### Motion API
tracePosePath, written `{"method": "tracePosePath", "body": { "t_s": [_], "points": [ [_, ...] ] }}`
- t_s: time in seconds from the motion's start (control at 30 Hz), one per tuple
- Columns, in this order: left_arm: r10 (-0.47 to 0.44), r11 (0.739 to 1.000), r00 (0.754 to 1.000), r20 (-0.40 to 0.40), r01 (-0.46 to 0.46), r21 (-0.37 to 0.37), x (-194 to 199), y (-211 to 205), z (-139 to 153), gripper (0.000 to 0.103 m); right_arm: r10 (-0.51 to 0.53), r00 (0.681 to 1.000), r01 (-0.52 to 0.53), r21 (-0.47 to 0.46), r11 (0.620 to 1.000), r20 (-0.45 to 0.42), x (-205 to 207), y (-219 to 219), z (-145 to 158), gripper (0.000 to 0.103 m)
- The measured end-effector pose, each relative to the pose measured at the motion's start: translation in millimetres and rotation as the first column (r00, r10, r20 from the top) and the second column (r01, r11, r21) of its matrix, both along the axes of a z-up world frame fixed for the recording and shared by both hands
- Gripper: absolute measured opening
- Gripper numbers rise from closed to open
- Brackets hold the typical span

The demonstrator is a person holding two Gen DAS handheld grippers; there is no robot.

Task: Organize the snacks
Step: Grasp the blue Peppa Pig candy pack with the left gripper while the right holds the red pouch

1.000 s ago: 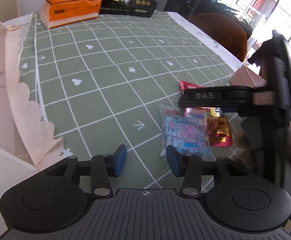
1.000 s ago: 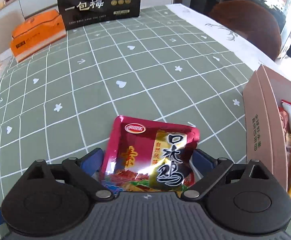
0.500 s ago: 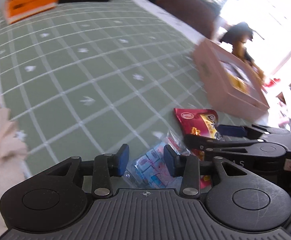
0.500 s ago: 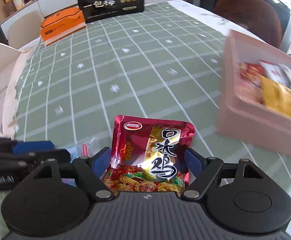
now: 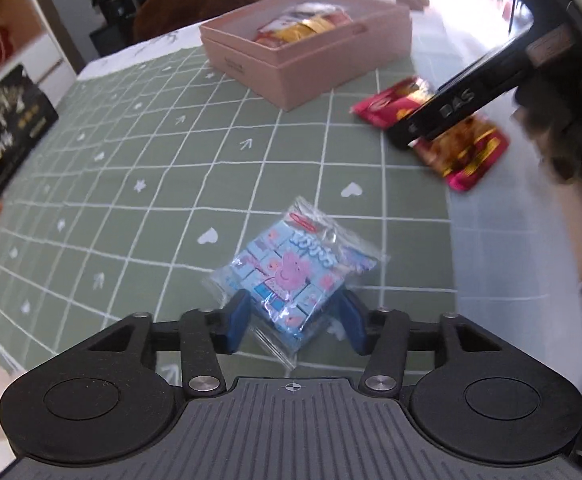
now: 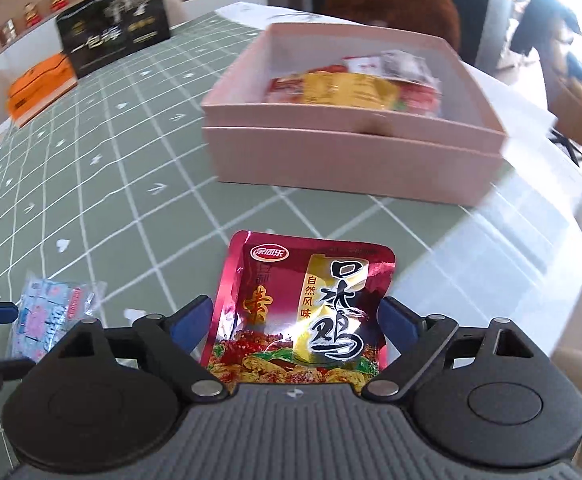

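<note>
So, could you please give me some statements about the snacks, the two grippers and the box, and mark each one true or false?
1. The right gripper holds a red snack packet. True.
2. The pink box is empty. False: several packets lie inside.
3. The left gripper holds a blue cartoon packet. True.
4. The tablecloth is plain white. False: it is green with a white grid.
5. The pink box has a lid on. False: its top is open.
</note>
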State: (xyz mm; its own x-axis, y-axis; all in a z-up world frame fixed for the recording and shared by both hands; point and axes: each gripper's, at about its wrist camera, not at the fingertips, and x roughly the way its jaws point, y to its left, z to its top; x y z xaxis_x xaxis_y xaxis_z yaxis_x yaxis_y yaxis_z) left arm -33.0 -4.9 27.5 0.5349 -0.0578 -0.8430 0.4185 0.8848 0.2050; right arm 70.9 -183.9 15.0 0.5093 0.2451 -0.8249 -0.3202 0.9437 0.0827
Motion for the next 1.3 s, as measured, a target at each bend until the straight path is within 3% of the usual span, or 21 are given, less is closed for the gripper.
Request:
{"method": "tracePosePath", "body": {
  "t_s": [0.07,0.23,0.33,0.4,0.5,0.67,0.8,0.9,1.0,1.13,1.2,1.3],
  "points": [
    [0.036,0.999,0.999,0.018,-0.036,-0.008,8.9,-0.1,-2.9,0.057,-0.012,1.0,0.012,-0.001,1.0,0.009,-0.8,-5.3,-1.8,0.091],
    [0.179,0.975,0.984,0.0,-0.178,-0.13,37.6,4.2,-4.3,0.056,-0.013,0.999,0.015,-0.038,0.999,0.046,-12.4,-5.4,-5.9,0.093],
    [0.144,0.956,0.988,-0.048,-0.152,-0.25,41.5,2.0,2.0,0.055,-0.023,0.998,0.025,-0.029,0.999,0.066,-16.5,-8.1,-7.5,0.095],
    [0.125,0.949,0.992,-0.028,-0.127,-0.287,39.5,2.9,10.4,0.055,-0.018,0.997,0.02,-0.027,0.999,0.072,-15.4,-8.7,-8.3,0.097],
    [0.118,0.967,0.993,0.016,-0.112,-0.229,44.5,4.4,15.3,0.052,-0.011,0.997,0.013,-0.026,1.0,0.075,-15.1,-10.2,-8.8,0.098],
    [0.046,0.985,0.999,-0.015,-0.048,-0.166,69.6,-3.5,11.4,0.053,-0.017,0.997,0.019,-0.028,0.999,0.072,-16.9,-10.1,-8.6,0.098],
    [-0.02,0.986,0.999,-0.043,0.013,-0.164,78.5,-16.1,9.3,0.054,-0.034,0.999,0.034,-0.003,0.999,0.038,-17.7,-17.2,-4.2,0.097],
    [-0.064,0.988,0.997,-0.041,0.058,-0.142,78.0,-27.4,6.4,0.065,-0.068,0.997,0.068,0.013,0.998,0.045,-21.7,-27.7,0.0,0.097],
    [-0.078,0.982,0.995,-0.058,0.067,-0.177,78.0,-27.6,4.4,0.08,-0.101,0.994,0.1,0.021,0.995,0.041,-22.2,-37.5,1.0,0.097],
    [-0.043,0.984,0.998,-0.044,0.035,-0.173,85.4,-26.0,1.0,0.081,-0.117,0.993,0.116,0.026,0.993,0.017,-20.7,-43.1,-3.8,0.097],
    [0.012,0.987,1.0,-0.028,-0.016,-0.159,93.2,-19.4,-0.9,0.08,-0.114,0.993,0.114,0.016,0.993,0.022,-21.5,-41.7,-4.3,0.097],
    [0.094,0.978,0.994,-0.064,-0.104,-0.18,105.4,-5.7,-9.2,0.08,-0.104,0.994,0.104,0.004,0.995,0.028,-22.1,-38.9,-5.0,0.098]
  ]
}}
